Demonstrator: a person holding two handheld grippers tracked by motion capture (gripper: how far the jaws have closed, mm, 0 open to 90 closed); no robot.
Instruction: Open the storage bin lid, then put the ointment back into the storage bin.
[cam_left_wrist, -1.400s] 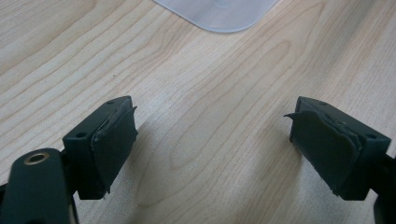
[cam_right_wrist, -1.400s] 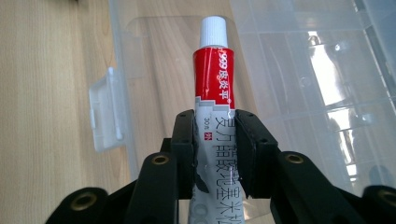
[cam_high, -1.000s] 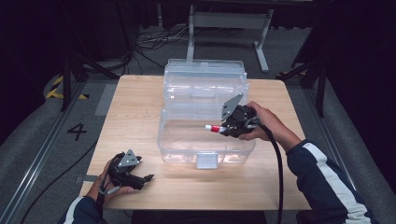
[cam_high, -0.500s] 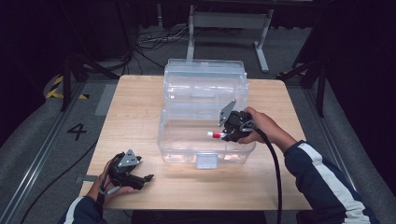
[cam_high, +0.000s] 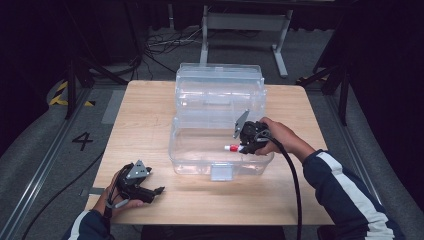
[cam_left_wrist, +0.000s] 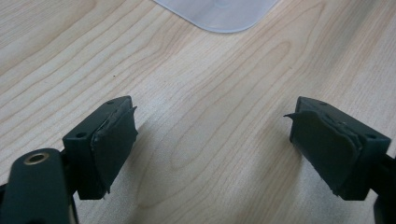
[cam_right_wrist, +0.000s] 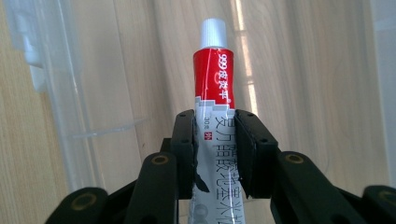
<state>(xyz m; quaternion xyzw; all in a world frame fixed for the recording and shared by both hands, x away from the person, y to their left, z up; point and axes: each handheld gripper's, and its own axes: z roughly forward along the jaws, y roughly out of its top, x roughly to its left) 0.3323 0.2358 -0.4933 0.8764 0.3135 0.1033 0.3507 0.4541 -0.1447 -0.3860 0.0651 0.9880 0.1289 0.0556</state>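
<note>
Room: dark floor runs around your pale wooden tabletop (cam_high: 150, 115), with cables and a metal stand behind its far edge.
Tube: your red-and-white tube (cam_right_wrist: 215, 121) with a white cap sits clamped in your right tongs (cam_right_wrist: 215, 154), cap pointing away from the hand; in the high view the tube (cam_high: 232, 148) pokes out leftward, inside the near half of the clear box.
Right tongs: your jaws stand narrow, pads pressed on both sides of the tube's printed white part, the red band and cap free beyond them.
Right hand: your right hand (cam_high: 280, 137) holds those tongs (cam_high: 240, 148) over the right end of the box's lower half, sleeve coming in from the lower right, black cable trailing down toward you.
Box: your clear plastic box (cam_high: 220, 95) lies open in the middle of the tabletop, lid half toward the far side, base half toward you; its clear wall (cam_right_wrist: 93, 93) shows beside the tube in the right gripper view.
Left tongs: your left tongs (cam_left_wrist: 212, 149) stand wide with nothing between the pads, bare wood below them and a corner of the clear box ahead.
Left hand: your left hand (cam_high: 120, 192) rests with its tongs (cam_high: 159, 190) at the near left of the tabletop, well apart from the box.
</note>
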